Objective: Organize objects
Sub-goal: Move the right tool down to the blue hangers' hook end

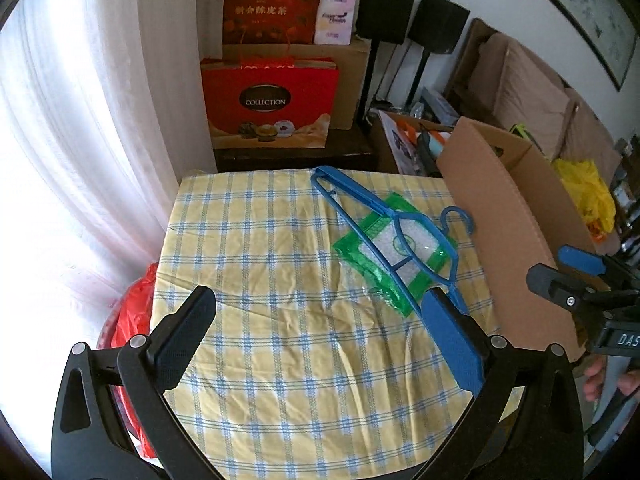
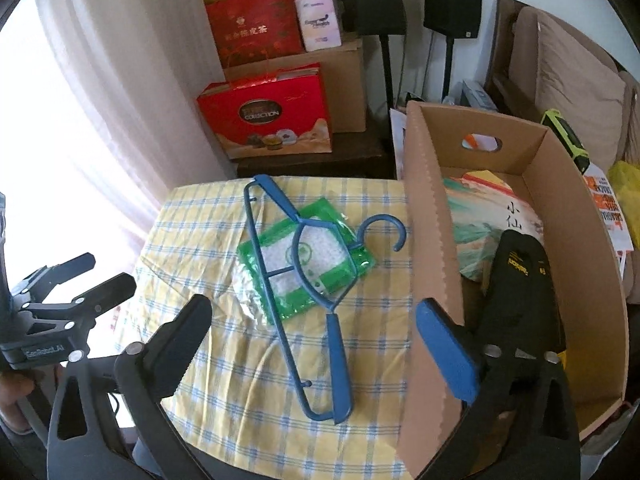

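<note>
Left wrist view: at the left of the frame a bright curtain [image 1: 72,128] hangs beside the counter [image 1: 260,320], covered in yellow-and-blue check cloth, with a red plastic bag [image 1: 130,312] bulging at its lower-left edge. The left gripper [image 1: 316,332] hovers over bare cloth, its fingers wide apart and holding nothing. Toward the centre right, a blue hanger [image 1: 380,236] lies flat across a green packet [image 1: 394,252], hook pointing at the cardboard box [image 1: 508,248] that stands touching the counter's right side.

Right wrist view: the right gripper [image 2: 316,332] also has its fingers spread and empty, one over the cloth, the blue-padded one close against the box's near wall. The hanger's lower end sits between them. Inside the box, at right, lie a printed bag [image 2: 488,216] and a black tool [image 2: 520,280].

Both loose items appear not yet packed; the step in hand looks like reaching for the hanger. It must probably come off first, since it pins the packet, then clear the tall box wall. Gift boxes [image 2: 264,120] and two speakers [image 2: 412,0] crowd the upper background, well apart from the work.
</note>
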Demonstrator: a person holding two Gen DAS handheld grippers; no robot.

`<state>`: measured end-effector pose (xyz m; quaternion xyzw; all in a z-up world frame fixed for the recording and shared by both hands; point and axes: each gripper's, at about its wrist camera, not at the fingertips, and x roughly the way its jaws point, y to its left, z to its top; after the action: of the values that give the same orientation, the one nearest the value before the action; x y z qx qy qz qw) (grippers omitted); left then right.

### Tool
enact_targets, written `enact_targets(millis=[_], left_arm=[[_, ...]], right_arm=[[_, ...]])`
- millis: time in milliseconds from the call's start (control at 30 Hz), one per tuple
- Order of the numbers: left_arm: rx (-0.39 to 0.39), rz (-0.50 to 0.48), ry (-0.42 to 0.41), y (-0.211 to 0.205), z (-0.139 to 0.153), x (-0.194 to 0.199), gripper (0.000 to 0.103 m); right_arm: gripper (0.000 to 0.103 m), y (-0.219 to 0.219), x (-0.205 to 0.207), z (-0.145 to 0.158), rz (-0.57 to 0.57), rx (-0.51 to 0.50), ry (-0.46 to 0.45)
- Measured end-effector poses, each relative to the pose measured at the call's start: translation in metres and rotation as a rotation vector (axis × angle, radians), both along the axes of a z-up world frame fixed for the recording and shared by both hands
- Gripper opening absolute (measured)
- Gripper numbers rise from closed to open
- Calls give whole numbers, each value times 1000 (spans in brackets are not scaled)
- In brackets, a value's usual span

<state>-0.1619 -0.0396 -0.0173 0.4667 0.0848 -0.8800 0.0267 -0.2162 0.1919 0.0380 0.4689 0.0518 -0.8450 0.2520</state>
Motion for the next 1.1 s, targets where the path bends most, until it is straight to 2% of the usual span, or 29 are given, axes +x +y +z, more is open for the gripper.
enact_targets(millis=[133, 400, 600, 867, 1100], left_arm=[[-26, 7, 2, -5, 0, 1, 103], [-16, 12, -21, -16, -16, -2, 103], [34, 20, -5, -23, -31, -8, 103], [105, 38, -52, -25, -56, -25, 103], [187, 44, -100, -20, -78, -41, 103]], right_arm=[[103, -8, 2, -4, 7, 18, -1], [103, -23, 5, -17, 17, 34, -1], [103, -28, 3, -32, 5, 32, 3], [103, -31, 3, -57, 14, 40, -6], [102, -40, 15, -80, 79, 82, -5]])
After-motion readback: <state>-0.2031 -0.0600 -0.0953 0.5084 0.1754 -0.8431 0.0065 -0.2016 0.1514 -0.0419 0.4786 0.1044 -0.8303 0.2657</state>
